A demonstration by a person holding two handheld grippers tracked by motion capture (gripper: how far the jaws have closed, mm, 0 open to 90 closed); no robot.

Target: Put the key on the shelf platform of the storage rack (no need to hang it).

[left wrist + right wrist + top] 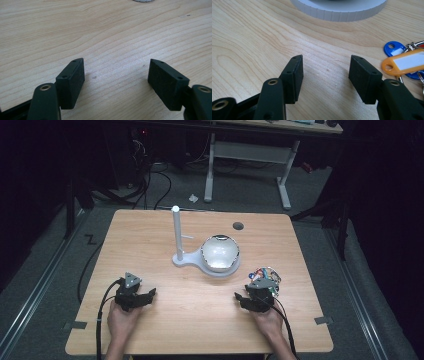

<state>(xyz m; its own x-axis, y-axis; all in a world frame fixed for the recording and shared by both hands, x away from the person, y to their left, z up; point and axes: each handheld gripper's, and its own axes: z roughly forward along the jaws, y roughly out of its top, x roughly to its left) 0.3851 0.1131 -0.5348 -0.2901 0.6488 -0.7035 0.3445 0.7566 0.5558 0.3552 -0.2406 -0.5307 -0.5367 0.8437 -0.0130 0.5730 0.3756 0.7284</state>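
A white stand with an upright post and a small side peg sits mid-table. Its round base carries a shiny metal bowl. A bunch of keys with coloured tags lies at the right, just beyond my right gripper; the blue tag and the orange tag lie beside its right jaw. That gripper is open over bare wood. My left gripper rests at the near left, also open, with nothing between its jaws.
The wooden table has a dark round cable hole near its far edge. Black cables trail from both grippers off the near edge. Beyond the table stand a white desk frame and floor cables.
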